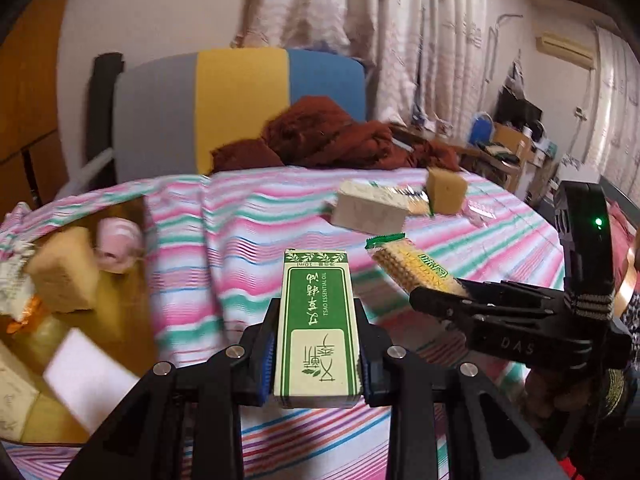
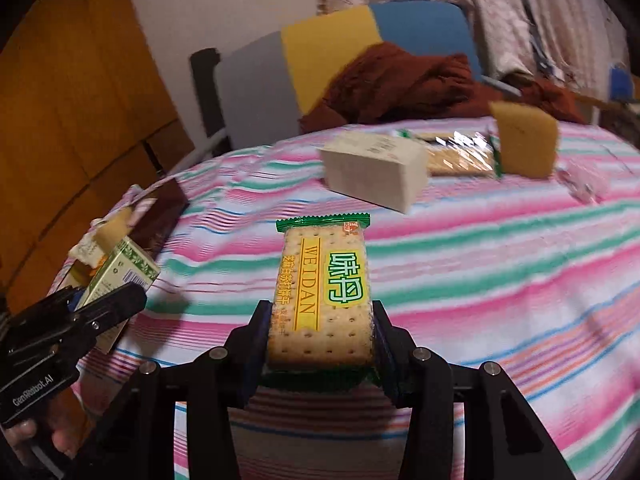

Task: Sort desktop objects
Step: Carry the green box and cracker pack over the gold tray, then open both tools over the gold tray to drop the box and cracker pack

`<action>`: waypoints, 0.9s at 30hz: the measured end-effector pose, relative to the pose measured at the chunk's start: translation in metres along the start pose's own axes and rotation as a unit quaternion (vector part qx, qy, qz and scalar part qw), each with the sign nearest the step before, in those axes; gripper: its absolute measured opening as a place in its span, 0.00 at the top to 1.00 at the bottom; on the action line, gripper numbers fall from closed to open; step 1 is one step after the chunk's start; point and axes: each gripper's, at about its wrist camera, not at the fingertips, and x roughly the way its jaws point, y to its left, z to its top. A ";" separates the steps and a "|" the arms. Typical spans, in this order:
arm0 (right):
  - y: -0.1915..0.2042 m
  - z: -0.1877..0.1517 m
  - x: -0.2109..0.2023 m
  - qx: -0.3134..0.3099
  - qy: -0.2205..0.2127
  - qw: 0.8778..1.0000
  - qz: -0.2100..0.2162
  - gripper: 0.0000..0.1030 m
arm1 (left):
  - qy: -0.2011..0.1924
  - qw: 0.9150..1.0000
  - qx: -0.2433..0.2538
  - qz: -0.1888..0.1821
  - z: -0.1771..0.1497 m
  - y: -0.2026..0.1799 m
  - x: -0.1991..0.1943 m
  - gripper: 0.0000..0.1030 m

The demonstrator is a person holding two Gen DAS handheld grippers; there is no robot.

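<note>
Left wrist shows my left tongs [image 1: 318, 360] clamping the stiff green-and-cream cardboard box [image 1: 316, 328] by its sides, right tongs [image 2: 320, 344] pinching the brittle green-edged plastic-wrapped cracker packet [image 2: 324, 292] gently.

Green-and-cream box [image 1: 316, 328], yellow-green biscuit packet [image 2: 324, 296], pink-teal striped tablecloth [image 2: 500, 280], yellow sponge [image 2: 524, 140]

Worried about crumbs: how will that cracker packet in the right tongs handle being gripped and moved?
The cracker packet probably stays stiff, since it juts straight out of the right tongs unsupported. The crackers look brittle, so hard squeezing may snap them. Its glossy wrapper could slip.
</note>
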 end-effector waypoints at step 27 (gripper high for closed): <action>0.207 0.038 0.066 -0.086 0.040 0.975 0.202 0.44 | -0.043 0.969 -0.168 0.179 -0.010 0.194 -0.062 0.50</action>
